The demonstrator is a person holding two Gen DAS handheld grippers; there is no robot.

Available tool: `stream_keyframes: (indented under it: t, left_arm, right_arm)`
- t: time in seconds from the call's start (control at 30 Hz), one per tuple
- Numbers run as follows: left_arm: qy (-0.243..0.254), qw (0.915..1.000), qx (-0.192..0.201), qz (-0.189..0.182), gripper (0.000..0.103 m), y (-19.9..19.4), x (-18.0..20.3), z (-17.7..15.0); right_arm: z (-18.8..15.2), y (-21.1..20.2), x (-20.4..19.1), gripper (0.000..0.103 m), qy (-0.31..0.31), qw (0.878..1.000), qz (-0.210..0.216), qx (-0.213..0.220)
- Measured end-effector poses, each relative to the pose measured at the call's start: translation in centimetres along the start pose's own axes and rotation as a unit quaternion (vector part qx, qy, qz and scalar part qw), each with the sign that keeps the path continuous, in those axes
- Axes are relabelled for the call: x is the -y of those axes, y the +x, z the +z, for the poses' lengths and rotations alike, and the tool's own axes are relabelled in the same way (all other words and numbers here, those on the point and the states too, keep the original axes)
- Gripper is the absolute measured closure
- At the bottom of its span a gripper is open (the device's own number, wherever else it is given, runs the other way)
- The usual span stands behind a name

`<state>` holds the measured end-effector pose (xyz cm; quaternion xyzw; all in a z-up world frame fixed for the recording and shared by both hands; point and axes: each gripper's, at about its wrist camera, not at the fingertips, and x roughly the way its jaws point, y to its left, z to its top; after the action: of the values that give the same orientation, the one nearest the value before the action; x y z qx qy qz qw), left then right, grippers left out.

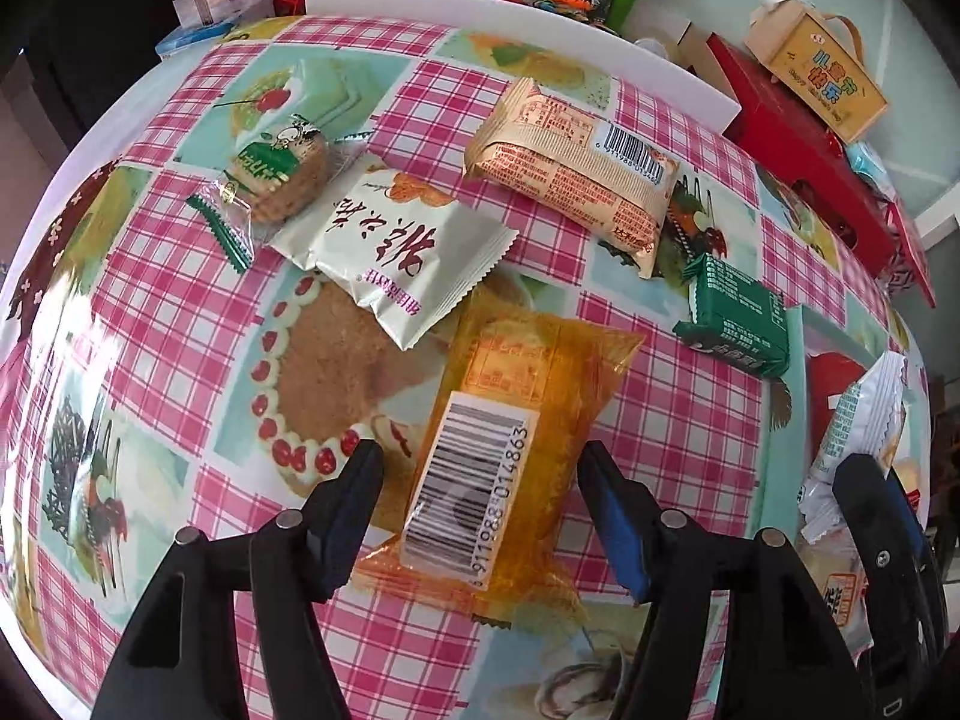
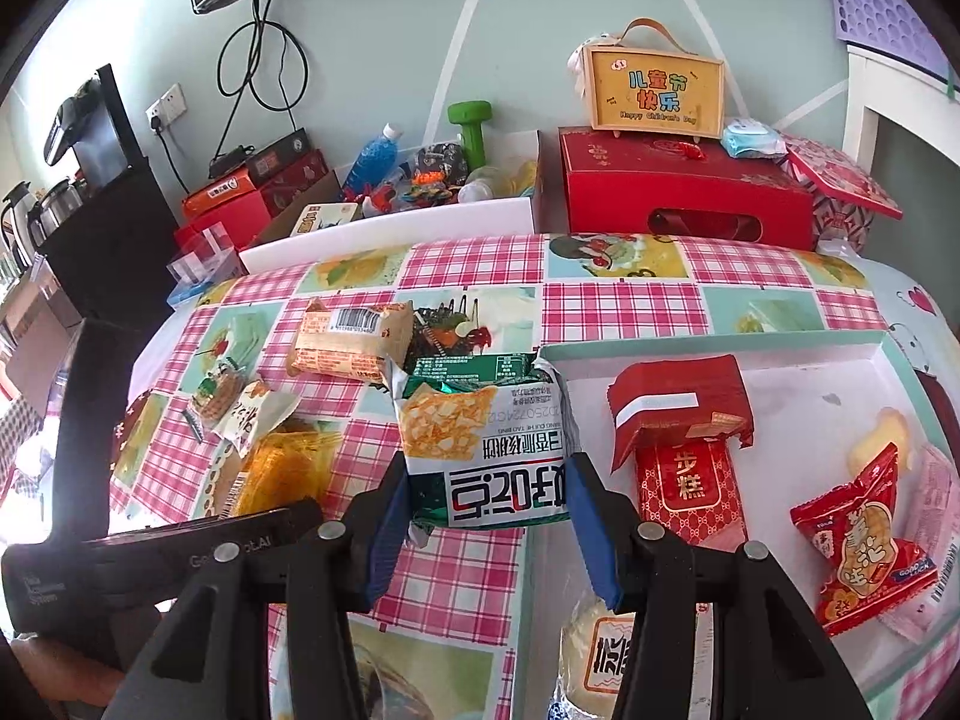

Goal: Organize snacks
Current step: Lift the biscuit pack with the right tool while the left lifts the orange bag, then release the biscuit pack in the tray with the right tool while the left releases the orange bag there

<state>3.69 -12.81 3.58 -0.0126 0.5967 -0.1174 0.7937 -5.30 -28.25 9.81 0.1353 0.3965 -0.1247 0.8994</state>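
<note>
My left gripper (image 1: 480, 480) is open, its fingers either side of an orange translucent snack pack (image 1: 510, 456) with a barcode, lying on the checked tablecloth. A white pack (image 1: 396, 252), a round biscuit in clear wrap (image 1: 282, 177), a tan pack (image 1: 576, 168) and a green pack (image 1: 738, 315) lie beyond it. My right gripper (image 2: 483, 498) is shut on a white-and-green cracker pack (image 2: 480, 444), held above the left rim of the white tray (image 2: 720, 354). The tray holds red snack packs (image 2: 684, 414) and a peanut pack (image 2: 864, 546).
A red gift box (image 2: 678, 192) with a yellow Children's Day case (image 2: 654, 90) stands at the back right. A white bin (image 2: 390, 216) with a bottle, a green dumbbell and toys sits behind the table. Boxes and a black cabinet stand at the left.
</note>
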Motion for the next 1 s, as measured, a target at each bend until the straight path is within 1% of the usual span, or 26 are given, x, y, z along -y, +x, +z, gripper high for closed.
stream_keyframes:
  t: [0.03,0.07,0.1,0.13,0.17,0.27,0.3,0.37,0.53,0.63,0.7,0.77,0.87,1.0]
  left_arm:
    - [0.006,0.9999,0.003,0.009,0.036,0.1,0.2,0.0]
    - [0.014,0.9997,0.006,0.021,0.04,0.2,0.6,0.0]
    - [0.022,0.9992,0.01,0.03,0.049,0.2,0.8,-0.1]
    - [0.027,0.9989,0.013,0.035,0.053,0.1,1.1,-0.1]
    - [0.029,0.999,0.014,0.03,0.062,0.1,1.2,0.0]
    - [0.018,0.9998,0.008,-0.008,0.063,-0.1,1.2,0.3]
    - [0.016,0.9997,0.007,-0.016,0.064,-0.2,1.2,0.4]
    - [0.015,0.9996,0.012,-0.021,0.064,-0.8,1.2,0.3]
    - [0.016,0.9979,0.046,-0.041,0.064,-3.3,1.3,0.6]
    - [0.022,0.9966,0.062,-0.049,0.064,-4.6,1.6,0.7]
    - [0.024,0.9955,0.07,-0.059,0.064,-5.3,1.8,0.6]
    - [0.032,0.9939,0.08,-0.069,0.064,-6.1,2.5,0.7]
    - [0.056,0.9906,0.098,-0.078,0.064,-7.1,4.2,0.7]
    - [0.089,0.9853,0.112,-0.094,0.064,-7.9,7.0,0.5]
  right_arm:
    - [0.0,0.1,0.0,0.049,0.001,1.0,0.0,-0.002]
    - [0.0,0.2,0.1,0.049,0.002,1.0,-0.001,-0.004]
    - [0.0,0.3,0.1,0.049,0.004,1.0,-0.001,-0.005]
    - [0.0,0.3,0.2,0.049,0.004,1.0,-0.001,-0.006]
    - [0.0,0.3,0.3,0.05,0.006,1.0,-0.001,-0.006]
    - [0.0,0.1,0.3,0.049,0.007,1.0,-0.001,-0.003]
    - [0.1,0.1,0.3,0.049,0.008,1.0,-0.001,-0.002]
    - [0.1,-0.1,0.3,0.049,0.009,1.0,0.0,0.0]
    - [0.4,-1.0,0.5,0.049,0.015,1.0,0.008,0.014]
    - [0.8,-1.7,1.0,0.049,0.026,0.999,0.016,0.026]
    - [1.0,-2.1,1.6,0.049,0.033,0.999,0.013,0.033]
    - [1.2,-2.2,2.6,0.049,0.043,0.998,0.004,0.038]
    - [1.3,-2.3,5.3,0.049,0.074,0.996,-0.014,0.039]
    - [1.1,-2.6,9.2,0.049,0.109,0.992,-0.051,0.04]
